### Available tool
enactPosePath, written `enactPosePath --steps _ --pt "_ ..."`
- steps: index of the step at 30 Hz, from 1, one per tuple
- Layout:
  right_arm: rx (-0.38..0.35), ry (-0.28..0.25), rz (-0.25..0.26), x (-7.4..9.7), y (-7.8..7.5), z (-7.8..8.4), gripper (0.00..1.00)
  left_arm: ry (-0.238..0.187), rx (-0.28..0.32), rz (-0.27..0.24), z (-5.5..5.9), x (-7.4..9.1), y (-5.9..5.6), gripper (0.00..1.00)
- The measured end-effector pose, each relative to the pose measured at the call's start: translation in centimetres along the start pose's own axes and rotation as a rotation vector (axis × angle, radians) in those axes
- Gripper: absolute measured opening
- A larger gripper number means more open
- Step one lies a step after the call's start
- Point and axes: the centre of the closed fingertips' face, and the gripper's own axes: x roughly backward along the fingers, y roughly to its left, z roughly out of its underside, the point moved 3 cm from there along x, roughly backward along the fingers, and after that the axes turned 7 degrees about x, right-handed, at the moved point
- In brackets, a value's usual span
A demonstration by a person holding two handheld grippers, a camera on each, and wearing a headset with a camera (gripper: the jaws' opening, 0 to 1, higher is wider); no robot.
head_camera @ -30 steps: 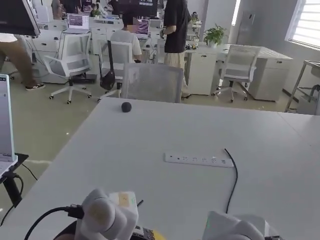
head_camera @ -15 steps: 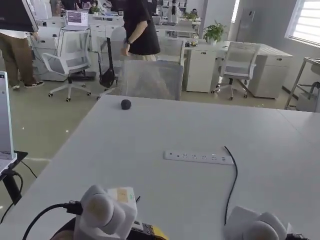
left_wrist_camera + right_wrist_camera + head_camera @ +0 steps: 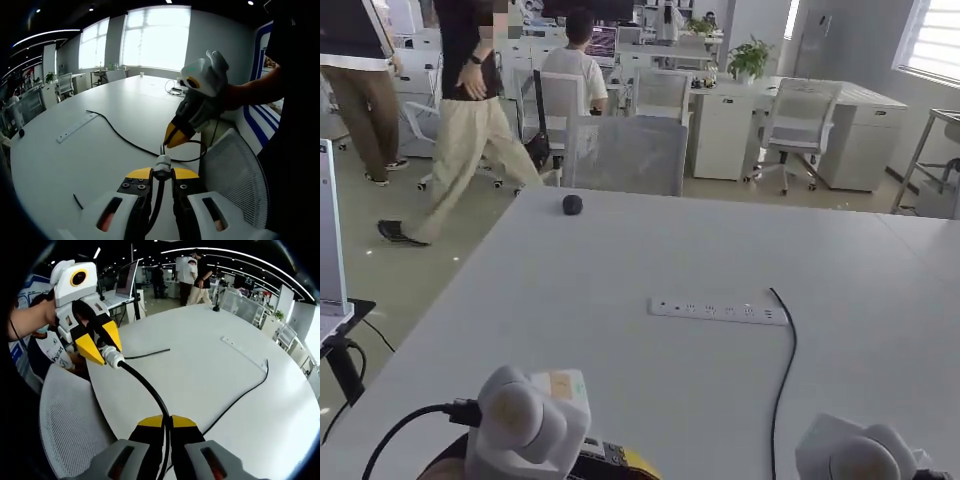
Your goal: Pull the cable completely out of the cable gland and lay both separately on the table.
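Observation:
Over the near edge of the white table [image 3: 620, 290], my left gripper [image 3: 161, 174] is shut on a small grey cable gland [image 3: 161, 166], also visible in the right gripper view [image 3: 113, 359]. A black cable [image 3: 149, 389] runs out of the gland to my right gripper [image 3: 167, 421], which is shut on it a short way along. In the left gripper view the right gripper [image 3: 172, 141] hangs just beyond the gland, with the cable [image 3: 192, 152] looping between them. The cable still sits in the gland. In the head view the backs of the left gripper [image 3: 525, 422] and right gripper [image 3: 860, 455] show at the bottom edge.
A white power strip [image 3: 718, 311] lies mid-table with its thin black lead [image 3: 786, 360] trailing toward me. A small dark round object [image 3: 572, 205] rests at the far edge, in front of a grey mesh chair [image 3: 625, 155]. A short black strand [image 3: 77, 201] lies near the grippers. People move about behind.
In the head view the right gripper's back has slid to the right and lower. The left gripper has hardly moved. A person has walked leftward across the background.

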Motion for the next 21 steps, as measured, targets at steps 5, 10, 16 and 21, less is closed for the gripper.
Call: enactPosePath --steps 5,10,16,21 --pt "-0.043 0.023 0.018 0.11 -0.48 0.7 0.0 0.001 0.0 0.001 0.08 -0.09 0.0 0.15" --pt "-0.031 0.028 0.02 0.19 -0.24 0.66 0.0 0.004 0.002 0.001 0.1 -0.1 0.15 0.15" --pt "0.023 0.033 0.016 0.11 0.0 0.69 0.0 0.018 -0.001 -0.003 0.33 -0.11 0.33 0.15" --pt "0.004 0.023 0.013 0.22 0.08 0.62 0.03 0.028 0.009 -0.007 0.7 -0.01 0.45 0.15"
